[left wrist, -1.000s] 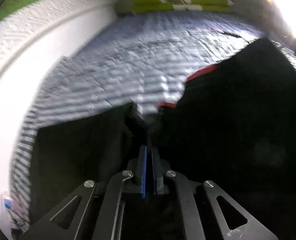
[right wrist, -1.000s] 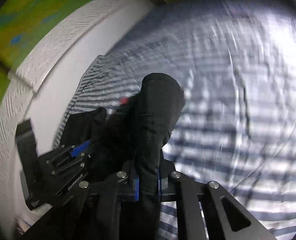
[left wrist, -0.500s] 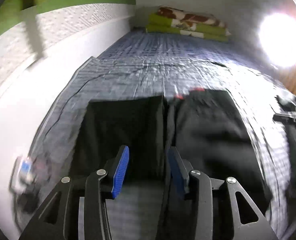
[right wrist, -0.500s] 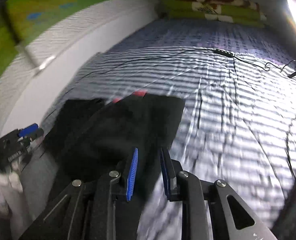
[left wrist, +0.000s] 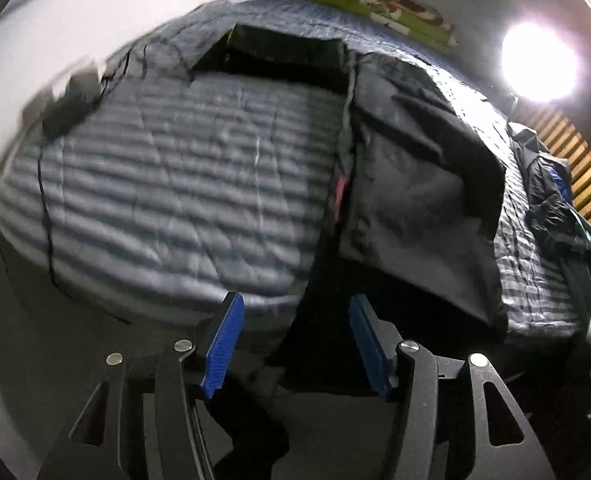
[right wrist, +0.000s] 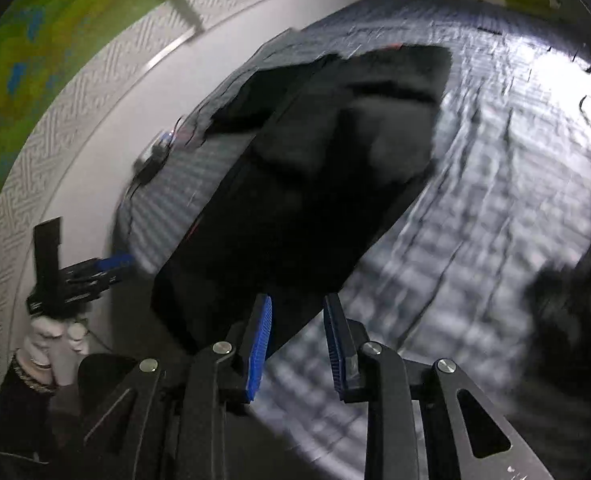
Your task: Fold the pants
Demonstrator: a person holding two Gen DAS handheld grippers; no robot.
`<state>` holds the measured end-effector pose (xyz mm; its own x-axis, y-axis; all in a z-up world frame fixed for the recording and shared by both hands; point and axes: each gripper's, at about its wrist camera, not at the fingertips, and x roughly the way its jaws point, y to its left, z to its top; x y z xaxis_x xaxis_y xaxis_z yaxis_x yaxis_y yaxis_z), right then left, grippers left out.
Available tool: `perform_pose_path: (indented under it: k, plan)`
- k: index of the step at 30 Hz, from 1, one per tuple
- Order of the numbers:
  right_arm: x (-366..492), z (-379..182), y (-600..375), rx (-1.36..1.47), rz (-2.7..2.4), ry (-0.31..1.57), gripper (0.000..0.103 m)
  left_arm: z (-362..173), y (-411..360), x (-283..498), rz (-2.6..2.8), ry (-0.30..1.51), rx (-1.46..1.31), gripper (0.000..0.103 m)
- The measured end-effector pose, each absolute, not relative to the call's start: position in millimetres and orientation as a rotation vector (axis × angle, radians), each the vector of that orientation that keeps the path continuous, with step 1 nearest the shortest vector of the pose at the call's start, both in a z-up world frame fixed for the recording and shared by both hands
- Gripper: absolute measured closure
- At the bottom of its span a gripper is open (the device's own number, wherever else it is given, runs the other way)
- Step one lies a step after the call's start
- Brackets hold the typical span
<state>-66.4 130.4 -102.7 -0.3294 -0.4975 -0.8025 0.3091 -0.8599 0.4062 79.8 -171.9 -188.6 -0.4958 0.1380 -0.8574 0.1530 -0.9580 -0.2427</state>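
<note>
Left wrist view: your left gripper point(left wrist: 293, 344) points steeply down over the near edge of the bed point(left wrist: 167, 184). Its jaws are opening, already well apart, and the blue ribbed pads point(left wrist: 223, 344) press on nothing; a dark fold of cloth hangs behind the gap, and you cannot tell whether it reaches between them. The bed's cover is a quilted blue-grey stripe, with a thin black cable point(left wrist: 47, 216) trailing over its left edge. To the right lie the pants point(left wrist: 411, 200), black and soft, folded into a long slab with a red trim at the inner seam, their near end drooping over the bed's edge. More dark clothes point(left wrist: 551, 208) are heaped at far right.

Right wrist view: your left hand point(right wrist: 55, 336), in a white glove, holds its gripper beside the white textured wall point(right wrist: 55, 128). The pants point(right wrist: 315, 184) run diagonally across the bed. Your right gripper point(right wrist: 297, 336) hovers at their near corner, jaws opening, a modest gap, nothing clamped.
</note>
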Motion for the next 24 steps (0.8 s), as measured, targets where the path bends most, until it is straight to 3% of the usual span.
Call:
perform_pose_path:
  k: [4, 6, 8, 10, 14, 16, 18, 19, 20, 24]
  plan:
    - [-42.9, -129.0, 111.4, 1.489, -2.180, -0.237, 0.078, -213.6, -172.1, 77.8, -2.661, 0.484, 1.617, 0.041]
    - [-37.6, -141.0, 102.2, 1.526, -2.188, -0.203, 0.078, -218.4, -173.0, 83.1, -2.685, 0.537, 1.608, 0.029]
    - [-36.9, -152.0, 95.8, 1.557, -2.171, -0.206, 0.078, -220.0, -175.9, 83.2, -2.703, 0.609, 1.599, 0.024]
    - [-37.4, -161.3, 87.7, 1.584, -2.169, -0.208, 0.078, -221.8, -173.6, 80.8, -2.717, 0.662, 1.613, 0.024]
    - [-34.8, -173.9, 71.9, 1.601, -2.130, -0.248, 0.078, -231.3, -159.7, 75.1, -2.721, 0.582, 1.676, 0.024]
    - [-32.3, -174.6, 66.8, 1.602, -2.111, -0.261, 0.076, -237.4, -158.5, 77.2, -2.724, 0.593, 1.690, 0.037]
    - [-30.2, -171.6, 69.0, 1.602, -2.102, -0.277, 0.076, -240.6, -161.6, 81.8, -2.723, 0.615, 1.694, 0.066]
    - [-28.6, -170.9, 70.0, 1.603, -2.098, -0.289, 0.076, -240.0, -163.4, 85.0, -2.732, 0.639, 1.685, 0.070]
    - [-25.9, -169.7, 73.1, 1.604, -2.098, -0.301, 0.076, -238.2, -165.1, 88.7, -2.743, 0.656, 1.676, 0.081]
    - [-12.6, -169.1, 78.4, 1.613, -2.086, -0.305, 0.076, -233.2, -161.2, 94.6, -2.761, 0.617, 1.692, 0.089]
